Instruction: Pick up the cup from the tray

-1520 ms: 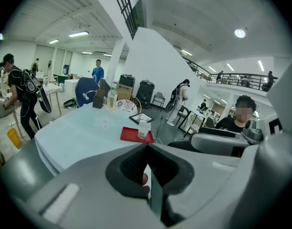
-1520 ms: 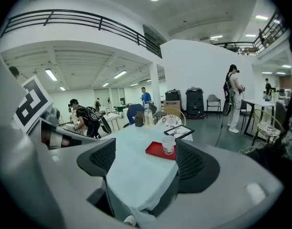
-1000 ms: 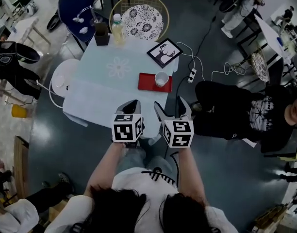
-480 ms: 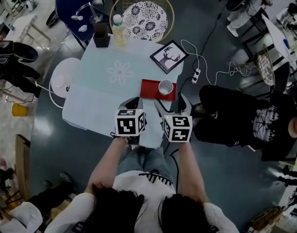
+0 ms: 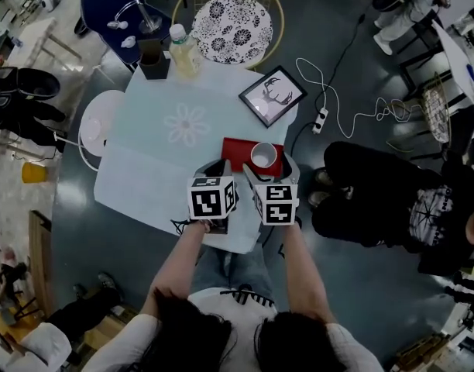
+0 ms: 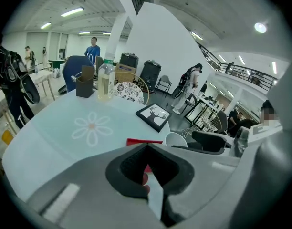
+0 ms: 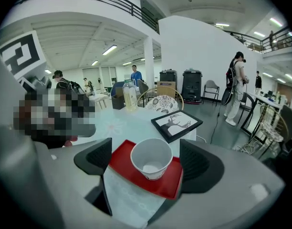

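Note:
A white paper cup (image 5: 263,155) stands upright and empty on a red tray (image 5: 238,152) near the right front of a pale blue table (image 5: 156,165). My right gripper (image 5: 269,169) is open, low over the table's front edge, its fingertips just short of the cup. In the right gripper view the cup (image 7: 151,157) sits on the tray (image 7: 121,167) between the two dark pads (image 7: 99,159), untouched. My left gripper (image 5: 215,167) is shut and empty, to the left of the tray. The left gripper view shows the cup (image 6: 175,139) and tray (image 6: 140,141) beyond its jaws (image 6: 146,149).
A black picture frame (image 5: 272,96) lies behind the tray. A bottle (image 5: 183,50) and a dark box (image 5: 153,56) stand at the table's far edge. Round the table are a wicker chair (image 5: 231,18), a white stool (image 5: 101,130) and a seated person (image 5: 376,200).
Both grippers have moved forward over the table's front edge toward the tray. The right gripper's open jaws now reach up to the cup. The cup has not moved on the tray.

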Demonstrator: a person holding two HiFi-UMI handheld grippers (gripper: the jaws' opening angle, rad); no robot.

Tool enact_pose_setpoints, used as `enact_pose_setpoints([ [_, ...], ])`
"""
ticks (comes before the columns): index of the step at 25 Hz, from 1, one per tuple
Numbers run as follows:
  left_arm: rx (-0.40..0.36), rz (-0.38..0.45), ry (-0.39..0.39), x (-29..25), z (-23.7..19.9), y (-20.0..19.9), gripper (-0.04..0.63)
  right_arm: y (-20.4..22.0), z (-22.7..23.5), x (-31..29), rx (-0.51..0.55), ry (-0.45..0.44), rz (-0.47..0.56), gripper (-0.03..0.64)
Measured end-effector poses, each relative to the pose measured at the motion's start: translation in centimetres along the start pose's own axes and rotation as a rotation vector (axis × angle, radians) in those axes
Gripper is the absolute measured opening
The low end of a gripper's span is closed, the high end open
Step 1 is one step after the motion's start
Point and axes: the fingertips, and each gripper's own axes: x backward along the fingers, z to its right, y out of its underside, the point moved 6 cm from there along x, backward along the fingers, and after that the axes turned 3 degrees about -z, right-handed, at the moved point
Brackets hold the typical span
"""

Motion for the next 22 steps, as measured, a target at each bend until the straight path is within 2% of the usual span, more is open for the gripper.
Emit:
enact_pose_setpoints([
  [4,-0.011,-0.041,-0.010,-2.1,-0.1,0.1,0.000,0.8,0.8,-2.2,0.005,-0.022,-0.038,0.454],
  [14,0.053,-0.063,-0.047,-4.4,-1.3,-0.4,0.000,1.1,1.0,-5.0,0.003,-0.053,-0.108,0.451],
  [16,0.056,-0.065,-0.053,-4.5,-1.4,-0.3,0.000,1.3,1.0,-5.2,0.005,-0.056,-0.122,0.443],
  [18,0.055,-0.067,-0.058,-4.6,-1.5,-0.3,0.000,1.6,1.4,-5.3,-0.001,-0.048,-0.121,0.402],
  [22,0.060,-0.063,-0.062,-4.5,-1.8,-0.3,0.000,1.6,1.4,-5.4,0.002,-0.050,-0.118,0.393],
])
